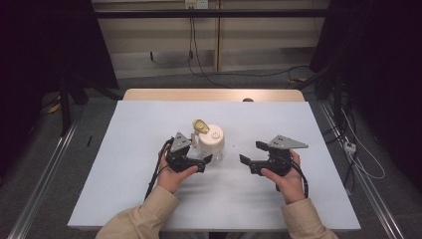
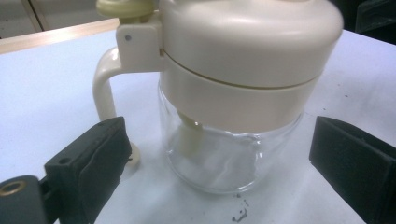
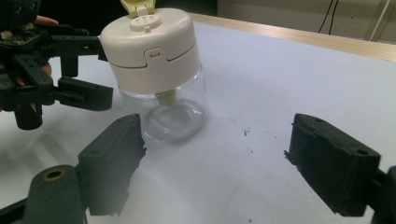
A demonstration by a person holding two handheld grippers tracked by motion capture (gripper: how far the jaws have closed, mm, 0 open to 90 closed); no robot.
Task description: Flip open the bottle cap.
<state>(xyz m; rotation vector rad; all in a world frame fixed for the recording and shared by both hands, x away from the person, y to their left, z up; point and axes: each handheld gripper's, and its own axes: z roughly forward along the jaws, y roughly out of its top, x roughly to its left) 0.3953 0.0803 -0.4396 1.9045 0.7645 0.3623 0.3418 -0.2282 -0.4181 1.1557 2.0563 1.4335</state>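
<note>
A clear glass jar with a cream lid, a side handle and a raised yellow flip cap stands upright at the table's middle. My left gripper is open, one jaw on each side of the jar's glass body, with gaps on both sides. The handle is beside its left jaw. My right gripper is open with nothing between its jaws, on the table to the jar's right and pointing toward it. In the right gripper view the jar stands ahead of my right gripper, with the left gripper behind it.
A pale sheet covers the table, with a wooden edge at the far side. Small dark specks lie on the sheet near the jar. Metal rails run along both sides, and cables trail on the floor beyond.
</note>
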